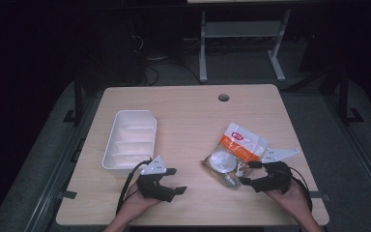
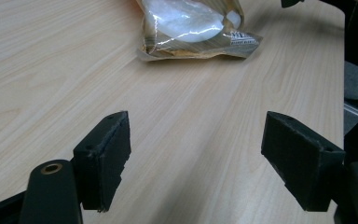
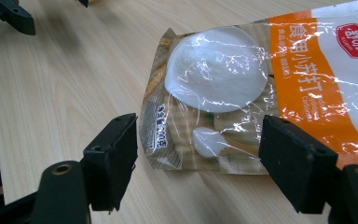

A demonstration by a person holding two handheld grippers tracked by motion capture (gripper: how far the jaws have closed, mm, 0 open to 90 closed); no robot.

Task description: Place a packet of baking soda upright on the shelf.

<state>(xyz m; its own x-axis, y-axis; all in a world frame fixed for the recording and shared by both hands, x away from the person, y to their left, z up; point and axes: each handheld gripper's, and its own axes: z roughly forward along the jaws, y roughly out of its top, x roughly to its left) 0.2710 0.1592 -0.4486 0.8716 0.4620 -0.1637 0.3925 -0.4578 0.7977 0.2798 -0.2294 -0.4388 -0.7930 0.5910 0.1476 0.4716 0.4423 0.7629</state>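
Observation:
A clear and orange plastic packet with a white round lump inside lies flat on the right half of the wooden table. My right gripper stands open at the packet's near corner; in the right gripper view the packet lies just beyond and partly between the spread jaws, which do not press on it. My left gripper is open near the table's front edge, pointing right, with bare wood between its jaws; the packet lies farther ahead of it.
A white rectangular tray stands on the left part of the table, just beyond the left hand. A round cable hole sits near the far edge. Table legs and a metal frame stand in the dark behind.

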